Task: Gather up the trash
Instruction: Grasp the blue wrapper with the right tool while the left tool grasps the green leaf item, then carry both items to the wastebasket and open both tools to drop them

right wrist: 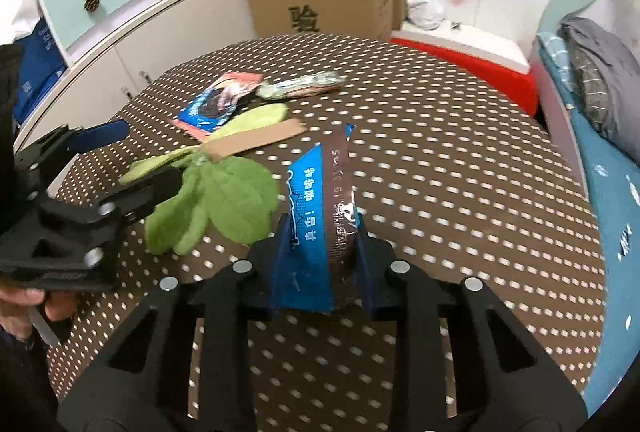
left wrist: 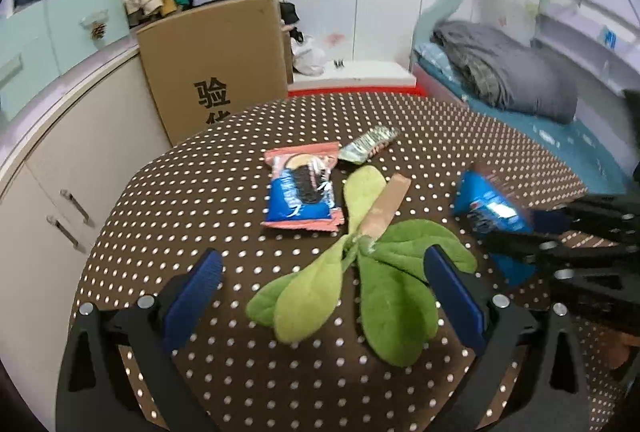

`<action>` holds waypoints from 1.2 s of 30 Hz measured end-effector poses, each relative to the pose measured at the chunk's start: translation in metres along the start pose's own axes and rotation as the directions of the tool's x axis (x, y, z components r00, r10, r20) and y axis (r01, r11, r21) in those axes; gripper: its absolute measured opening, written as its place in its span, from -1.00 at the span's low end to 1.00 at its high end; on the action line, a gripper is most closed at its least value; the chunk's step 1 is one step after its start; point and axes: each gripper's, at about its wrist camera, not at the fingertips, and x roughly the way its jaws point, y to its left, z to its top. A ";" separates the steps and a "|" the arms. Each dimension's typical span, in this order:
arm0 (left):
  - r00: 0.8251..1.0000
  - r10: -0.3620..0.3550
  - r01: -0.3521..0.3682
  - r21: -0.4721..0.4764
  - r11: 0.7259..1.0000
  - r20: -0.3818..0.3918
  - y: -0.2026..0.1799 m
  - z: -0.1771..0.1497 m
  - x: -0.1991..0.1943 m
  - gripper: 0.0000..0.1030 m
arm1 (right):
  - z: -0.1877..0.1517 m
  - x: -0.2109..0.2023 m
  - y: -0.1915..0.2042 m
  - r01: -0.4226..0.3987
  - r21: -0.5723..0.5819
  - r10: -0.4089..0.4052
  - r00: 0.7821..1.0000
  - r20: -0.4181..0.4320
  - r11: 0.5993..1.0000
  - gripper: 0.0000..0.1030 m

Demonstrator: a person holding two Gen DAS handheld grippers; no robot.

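My left gripper point(left wrist: 324, 272) is open above the dotted table, its blue pads on either side of a green leaf bunch point(left wrist: 360, 280). A cardboard strip point(left wrist: 386, 210) lies on the leaves. Behind them lie a blue-and-pink cookie wrapper point(left wrist: 302, 192) and a green-white wrapper point(left wrist: 370, 142). My right gripper point(right wrist: 322, 232) is shut on a blue snack wrapper point(right wrist: 320, 200), held above the table. That wrapper also shows in the left wrist view point(left wrist: 490, 206). The leaves point(right wrist: 224, 196), strip point(right wrist: 256, 142) and cookie wrapper point(right wrist: 218, 104) show in the right wrist view, with my left gripper point(right wrist: 132, 156) over the leaves.
The round table point(left wrist: 200, 200) has a brown polka-dot cloth. A cardboard box point(left wrist: 216, 68) stands behind it, cabinets point(left wrist: 60, 168) to the left, a bed with a grey blanket point(left wrist: 512, 68) to the right.
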 end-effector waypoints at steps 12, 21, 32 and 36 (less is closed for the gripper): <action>0.991 -0.102 0.104 0.026 0.994 -0.083 -0.038 0.001 0.013 -0.73 | -0.024 -0.063 -0.079 -0.060 0.158 0.041 0.992 0.118 0.986 -0.66; 0.983 -0.178 0.178 -0.004 0.984 -0.041 -0.067 -0.002 -0.011 -0.77 | -0.047 -0.073 -0.108 -0.048 0.205 0.031 0.996 0.082 0.978 -0.14; 0.979 -0.201 0.201 0.028 0.979 0.018 -0.097 0.013 -0.037 -0.76 | -0.031 -0.034 -0.069 0.029 0.087 -0.031 0.999 0.024 0.996 -0.21; 0.979 -0.200 0.199 0.024 0.980 0.050 -0.097 0.021 -0.051 -0.77 | -0.032 -0.045 -0.072 0.017 0.074 -0.021 0.998 0.058 0.997 -0.44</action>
